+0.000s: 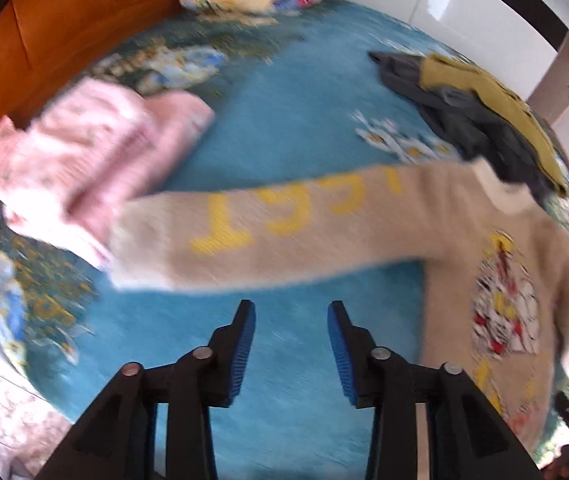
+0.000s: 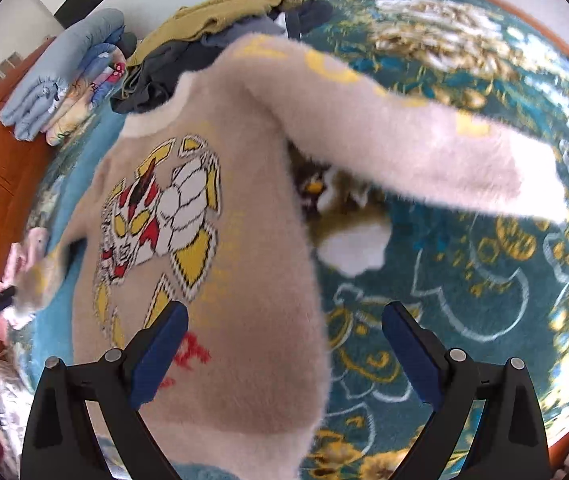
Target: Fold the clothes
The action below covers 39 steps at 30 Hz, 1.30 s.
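The beige fuzzy sweater (image 2: 220,240) lies spread face-up on a blue floral blanket (image 1: 284,120), its front carrying a robot figure in white, yellow and red with a white collar at the neck. One sleeve (image 1: 284,220), marked with yellow block letters, stretches flat across the left wrist view from 3 o'clock toward 9 o'clock; its cuff touches a folded pink garment (image 1: 84,160) at 9 o'clock. In the right wrist view the other sleeve (image 2: 404,140) reaches out toward 2 o'clock over the patterned part of the blanket.

The left gripper (image 1: 290,340) hangs above bare blanket with its jaws apart and nothing between them; the lettered sleeve lies just beyond its tips at 12 o'clock, and the sweater body sits at 3 o'clock. The right gripper (image 2: 284,344) is also spread wide and empty, its left finger over the sweater's lower front, the hem edge running between the jaws.

A heap of grey and mustard clothes (image 1: 484,112) rests against the sweater's collar. A stack of folded bedding (image 2: 64,88) sits at 10 o'clock in the right wrist view, beside an orange wooden headboard (image 1: 64,32). Both views are motion-blurred.
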Available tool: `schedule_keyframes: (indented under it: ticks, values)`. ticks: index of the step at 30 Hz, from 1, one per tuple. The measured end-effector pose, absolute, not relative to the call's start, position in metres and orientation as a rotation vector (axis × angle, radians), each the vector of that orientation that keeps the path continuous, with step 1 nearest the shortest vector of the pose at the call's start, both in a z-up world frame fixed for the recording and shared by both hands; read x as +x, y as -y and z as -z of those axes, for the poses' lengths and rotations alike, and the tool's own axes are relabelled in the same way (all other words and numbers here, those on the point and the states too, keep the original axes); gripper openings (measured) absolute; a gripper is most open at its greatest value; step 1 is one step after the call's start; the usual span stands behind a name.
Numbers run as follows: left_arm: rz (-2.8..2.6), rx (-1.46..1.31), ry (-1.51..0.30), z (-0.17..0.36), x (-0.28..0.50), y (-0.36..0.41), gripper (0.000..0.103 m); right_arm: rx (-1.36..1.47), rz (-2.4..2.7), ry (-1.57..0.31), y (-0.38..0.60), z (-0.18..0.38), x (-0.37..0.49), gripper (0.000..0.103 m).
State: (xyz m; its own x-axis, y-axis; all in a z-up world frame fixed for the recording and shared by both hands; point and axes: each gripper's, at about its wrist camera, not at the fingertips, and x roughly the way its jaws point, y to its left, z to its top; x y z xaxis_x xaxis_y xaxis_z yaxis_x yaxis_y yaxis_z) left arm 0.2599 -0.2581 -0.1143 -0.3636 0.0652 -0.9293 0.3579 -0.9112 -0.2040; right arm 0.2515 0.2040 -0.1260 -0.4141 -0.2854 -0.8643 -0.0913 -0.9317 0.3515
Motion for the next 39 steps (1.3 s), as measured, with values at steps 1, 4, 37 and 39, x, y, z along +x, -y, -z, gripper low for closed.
schedule_keyframes:
  ticks: [1,4,37,39]
  values:
    - [2.389,1.696,-0.599,0.121,0.261,0.248,0.047,1.628,2.479,0.555,-0.206,0.13,0.254,0.098]
    - [2.387,1.82,-0.706,0.14,0.264,0.218,0.047,1.63,2.458,0.625,-0.212,0.137,0.259,0.098]
    - [2.408,1.855,-0.909,0.134,0.286,0.145,0.011,1.489,2.326,0.945,-0.227,0.12,0.269,0.012]
    - [2.407,1.867,-0.898,0.132,0.286,0.154,0.011,1.486,2.33,0.916,-0.225,0.114,0.274,0.012]
